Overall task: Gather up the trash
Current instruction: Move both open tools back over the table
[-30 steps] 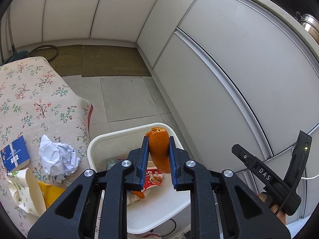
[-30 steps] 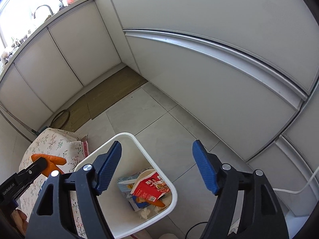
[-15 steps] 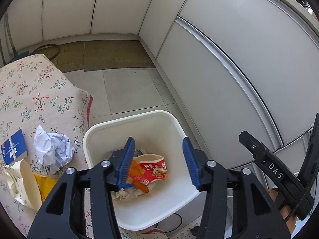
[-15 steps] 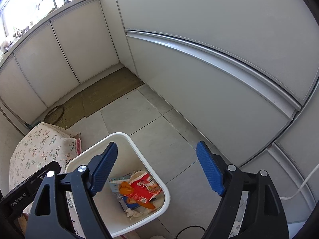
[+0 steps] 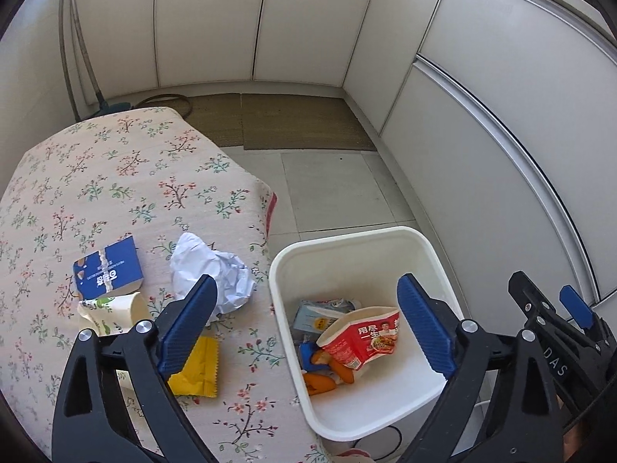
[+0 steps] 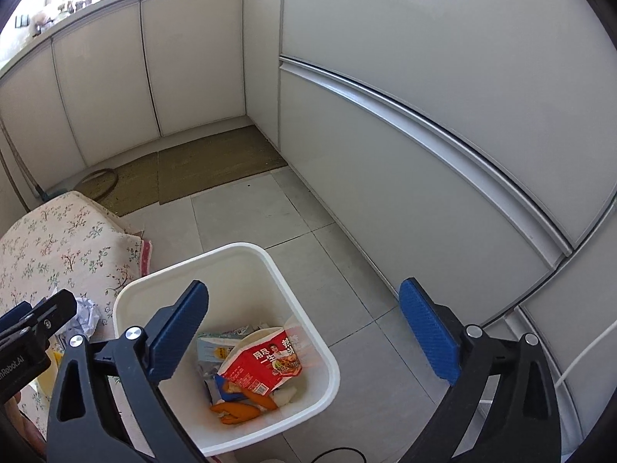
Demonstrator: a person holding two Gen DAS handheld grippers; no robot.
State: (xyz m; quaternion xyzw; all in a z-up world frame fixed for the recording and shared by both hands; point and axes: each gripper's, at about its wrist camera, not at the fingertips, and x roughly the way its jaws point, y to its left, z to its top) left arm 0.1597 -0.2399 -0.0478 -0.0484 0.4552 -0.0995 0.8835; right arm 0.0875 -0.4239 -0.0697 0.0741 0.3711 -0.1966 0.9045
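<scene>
Over the white bin (image 5: 349,249) beside the floral table (image 5: 115,177), our 2 grippers, left (image 5: 304,330) and right (image 6: 304,332), have just spread empty, and reaching for the crumpled paper (image 5: 210,270) near the edge risks knocking it floorward.

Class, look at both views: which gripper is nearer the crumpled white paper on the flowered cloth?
Left. The left gripper hangs open beside the crumpled white paper; the right gripper is open across the bin.

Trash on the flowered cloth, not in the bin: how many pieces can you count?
4: a blue box, crumpled paper, a cream wrapper and a yellow packet. The gripper may hide more.
</scene>
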